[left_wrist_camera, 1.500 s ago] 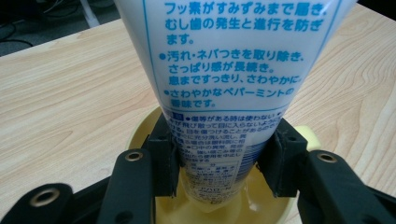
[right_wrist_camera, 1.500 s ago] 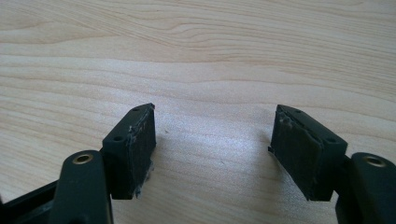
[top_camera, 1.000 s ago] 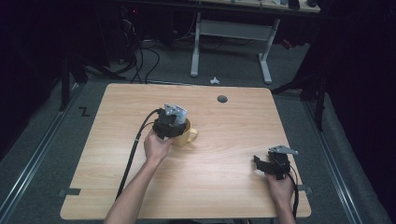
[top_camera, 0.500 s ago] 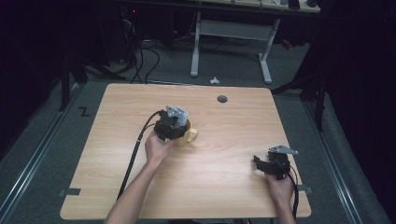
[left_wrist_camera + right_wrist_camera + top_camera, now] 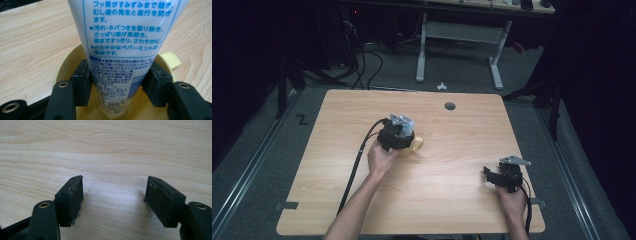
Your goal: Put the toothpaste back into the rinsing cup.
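A white toothpaste tube [image 5: 125, 30] with blue Japanese print stands in a yellow mug [image 5: 65, 65], cap end down. My left gripper [image 5: 118, 72] reaches down over the mug [image 5: 416, 145], one black pad [image 5: 82, 80] on each side of the tube. Its jaws have just been opening, and the pads now stand right at the tube's edges without squeezing it. In the high view the left gripper [image 5: 398, 134] sits mid-table and hides the tube. My right gripper [image 5: 489, 175] rests low near the table's front right, open, with bare wood between its fingers [image 5: 113, 187].
The wooden table [image 5: 452, 200] has a round cable hole [image 5: 450, 106] near its far edge. A cable [image 5: 357, 165] trails from the left gripper toward the front edge. A desk frame [image 5: 459, 40] stands on the dark floor beyond the table.
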Demonstrator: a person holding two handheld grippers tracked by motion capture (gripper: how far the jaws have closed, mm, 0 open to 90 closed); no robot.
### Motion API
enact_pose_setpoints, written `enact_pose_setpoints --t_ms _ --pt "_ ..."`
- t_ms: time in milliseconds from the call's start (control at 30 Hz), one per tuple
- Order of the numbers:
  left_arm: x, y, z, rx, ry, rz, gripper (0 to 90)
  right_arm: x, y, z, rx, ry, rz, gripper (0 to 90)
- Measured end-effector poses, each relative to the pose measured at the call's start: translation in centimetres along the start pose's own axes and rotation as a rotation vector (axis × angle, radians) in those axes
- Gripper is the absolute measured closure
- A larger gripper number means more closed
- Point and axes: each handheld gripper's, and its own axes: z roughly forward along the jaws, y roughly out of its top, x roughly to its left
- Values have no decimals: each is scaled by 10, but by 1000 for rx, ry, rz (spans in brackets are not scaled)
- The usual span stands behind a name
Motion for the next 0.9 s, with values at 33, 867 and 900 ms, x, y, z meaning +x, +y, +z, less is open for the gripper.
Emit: enact_pose_setpoints --t_ms 33,867,900 --pt "0 0 0 1 -1 0 447 0 0 0 0 0 0 309" --pt "8 7 -27 -99 -2 -28 349 0 0 0 0 1 0 309" --pt "8 8 -29 -104 -7 -27 344 0 0 0 0 0 0 310"
